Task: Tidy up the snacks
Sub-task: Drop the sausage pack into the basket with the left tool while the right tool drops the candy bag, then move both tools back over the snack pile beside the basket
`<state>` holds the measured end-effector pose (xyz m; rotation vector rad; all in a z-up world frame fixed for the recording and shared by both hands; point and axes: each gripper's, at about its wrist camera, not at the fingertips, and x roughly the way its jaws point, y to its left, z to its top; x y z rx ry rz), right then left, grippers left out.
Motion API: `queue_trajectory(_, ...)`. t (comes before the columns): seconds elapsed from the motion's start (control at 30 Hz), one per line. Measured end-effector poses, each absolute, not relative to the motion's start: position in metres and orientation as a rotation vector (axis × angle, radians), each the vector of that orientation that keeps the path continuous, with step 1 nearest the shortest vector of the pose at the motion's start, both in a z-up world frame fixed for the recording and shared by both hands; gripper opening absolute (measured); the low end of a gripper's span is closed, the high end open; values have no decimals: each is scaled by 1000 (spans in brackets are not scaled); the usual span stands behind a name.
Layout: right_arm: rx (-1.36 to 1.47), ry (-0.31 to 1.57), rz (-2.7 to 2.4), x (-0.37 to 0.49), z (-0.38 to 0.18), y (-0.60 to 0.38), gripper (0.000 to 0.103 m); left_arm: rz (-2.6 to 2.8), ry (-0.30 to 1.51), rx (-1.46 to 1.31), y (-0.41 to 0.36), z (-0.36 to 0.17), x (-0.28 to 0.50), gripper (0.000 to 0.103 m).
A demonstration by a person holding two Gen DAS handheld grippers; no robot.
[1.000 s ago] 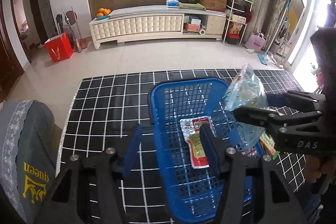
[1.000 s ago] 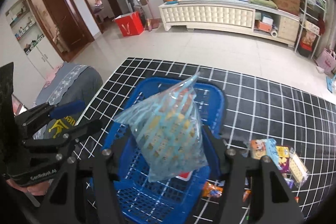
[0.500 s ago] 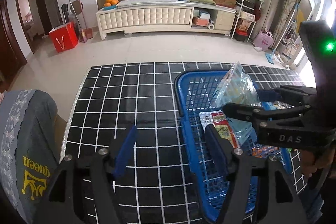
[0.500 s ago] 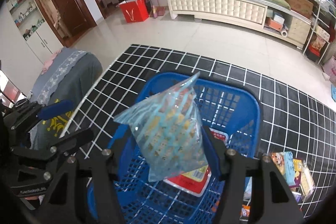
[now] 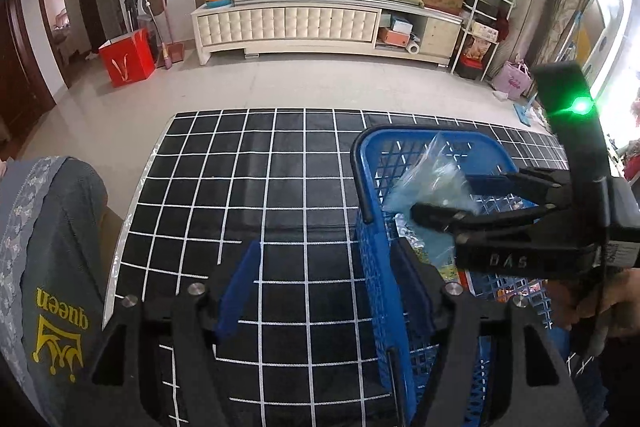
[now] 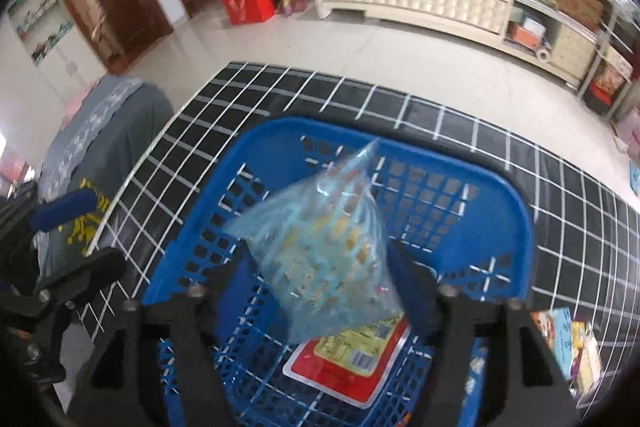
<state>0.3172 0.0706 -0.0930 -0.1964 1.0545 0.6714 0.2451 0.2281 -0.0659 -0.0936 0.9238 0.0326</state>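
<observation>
A blue mesh basket stands on the black grid mat. In it lies a red-and-yellow snack packet. A clear blue bag of small snacks hangs low inside the basket between the fingers of my right gripper. Its jaws are opening, and a gap shows beside the left finger. The left wrist view shows the same bag and the right gripper over the basket. My left gripper is open and straddles the basket's left wall, gripping nothing.
Several loose snack packets lie on the mat right of the basket. A grey cushion with yellow print borders the mat's left edge. Far off on the tiled floor stand a red bag and a white cabinet.
My right gripper has sunk into the basket with the bag, and its fingers now stand wider apart. My left gripper has shifted left, from over the basket's middle to its left wall.
</observation>
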Motion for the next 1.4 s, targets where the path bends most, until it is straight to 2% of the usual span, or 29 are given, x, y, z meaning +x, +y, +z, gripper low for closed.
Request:
queue_trajectory(0.03, -204, 1040, 667, 317, -92, 70, 90, 34, 927, -94, 228, -67, 245, 65)
queue_trajectory(0.13, -209, 982, 670, 313, -80, 66, 98, 32, 928, -97, 226, -66, 242, 65)
queue_trajectory(0.47, -193, 912, 649, 274, -30, 32, 99, -8, 883, -77, 198, -40, 219, 65)
queue_trajectory(0.9, -143, 872, 586, 224, 8, -31, 99, -69, 803, -39, 151, 0, 179, 65)
queue_trajectory(0.93, -143, 865, 582, 220, 11, -34, 99, -77, 799, -35, 146, 2, 177, 77)
queue_trajectory(1.0, -132, 850, 569, 213, 16, -46, 99, -78, 778, -22, 137, 6, 173, 83)
queue_trajectory(1.1, -111, 849, 552, 207, 20, -66, 99, -91, 768, -24, 124, 12, 170, 85)
queue_trajectory(1.4, -84, 849, 472, 195, 20, -119, 99, -144, 795, 26, 72, 9, 167, 85)
